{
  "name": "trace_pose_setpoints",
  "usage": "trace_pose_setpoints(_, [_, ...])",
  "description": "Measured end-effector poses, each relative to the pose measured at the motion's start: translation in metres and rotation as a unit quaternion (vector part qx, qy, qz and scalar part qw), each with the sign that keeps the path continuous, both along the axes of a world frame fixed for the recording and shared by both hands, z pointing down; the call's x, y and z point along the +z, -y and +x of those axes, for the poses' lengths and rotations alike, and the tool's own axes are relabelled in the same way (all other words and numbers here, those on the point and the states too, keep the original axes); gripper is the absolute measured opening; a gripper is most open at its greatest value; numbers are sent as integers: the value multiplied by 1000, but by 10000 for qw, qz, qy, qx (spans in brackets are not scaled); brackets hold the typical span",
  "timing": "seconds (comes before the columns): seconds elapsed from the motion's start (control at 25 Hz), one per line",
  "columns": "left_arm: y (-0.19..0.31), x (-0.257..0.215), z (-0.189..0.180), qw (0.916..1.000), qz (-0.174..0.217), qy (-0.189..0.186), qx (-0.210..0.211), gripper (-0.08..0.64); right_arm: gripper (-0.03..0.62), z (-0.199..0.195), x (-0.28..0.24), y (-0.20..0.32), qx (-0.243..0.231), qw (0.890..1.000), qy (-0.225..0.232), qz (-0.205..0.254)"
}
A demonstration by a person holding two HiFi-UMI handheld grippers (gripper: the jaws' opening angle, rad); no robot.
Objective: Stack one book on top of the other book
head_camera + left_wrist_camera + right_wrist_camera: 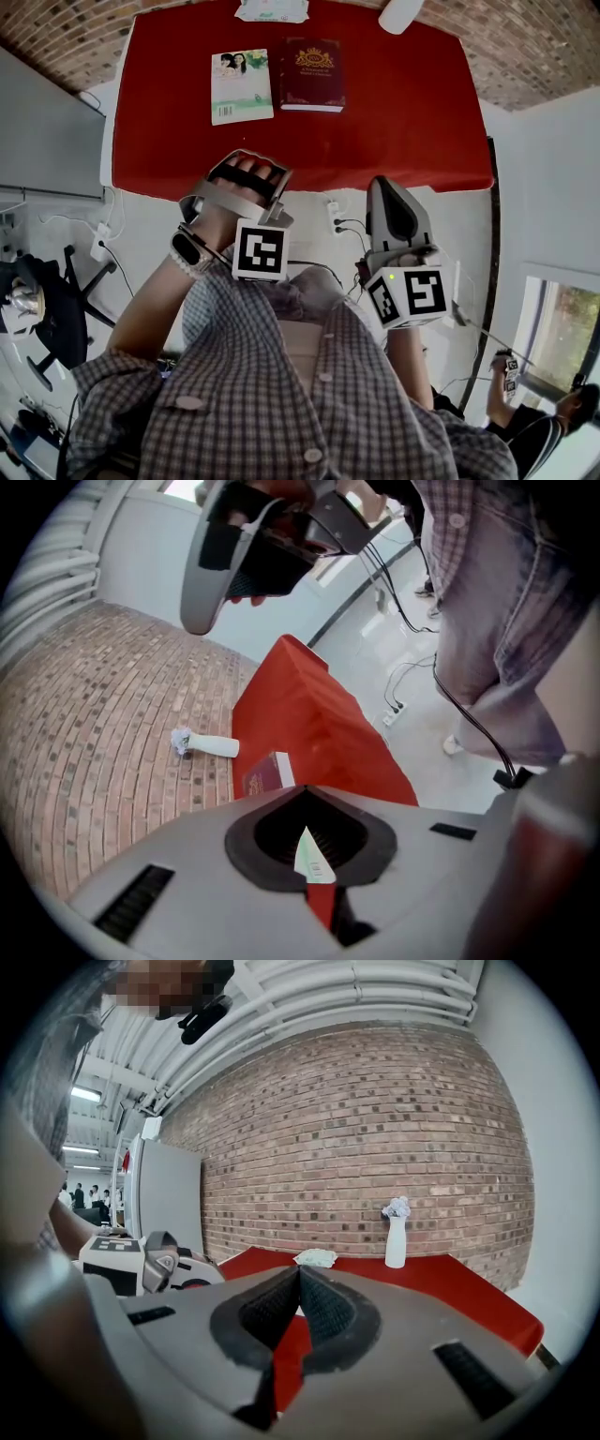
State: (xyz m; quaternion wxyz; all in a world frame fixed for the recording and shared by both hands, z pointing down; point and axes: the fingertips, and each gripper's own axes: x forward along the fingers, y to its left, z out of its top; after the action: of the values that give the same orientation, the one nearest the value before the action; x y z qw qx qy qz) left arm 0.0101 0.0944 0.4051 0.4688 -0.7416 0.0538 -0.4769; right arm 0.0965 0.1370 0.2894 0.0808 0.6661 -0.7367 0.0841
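Maroon book (313,75): dark red cover with a gold ornament. It lies flat on the red-covered table (403,122), with its white page edge toward the person.
Pale book (241,86): white and green cover with a picture at its top. It lies flat just beside the maroon book, on that book's left in the head view.
Left hand-held gripper (307,797): jaws closed on nothing, off the table on the person's side of the maroon book.
Right hand-held gripper (300,1271): jaws closed and empty, also nearer the person than the maroon book.
Head view alone: both covers seen from above, side by side.
Left gripper view alone: the maroon book seen edge-on, and a sliver of the pale book past the pads.
Right gripper view alone: a white vase (397,1232) upright beyond the maroon book's place, before the brick wall (375,1119).
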Motion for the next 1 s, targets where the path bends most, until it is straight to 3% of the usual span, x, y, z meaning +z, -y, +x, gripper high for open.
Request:
trace_pose_setpoints(0.28, [15, -6, -15, 9960, -414, -536, -580, 8, 6, -4, 3, 7, -6, 10000, 11, -44])
trace_pose_setpoints(0.64, [37, -11, -20, 9818, -926, -1103, -1236, 8, 6, -5, 13, 19, -175, 9995, -21, -268])
trace_pose_setpoints(1.0, [87, -14, -10, 9530, -1413, -1817, -1969, 8, 6, 11, 30, 75, -493, 9971, 36, -585])
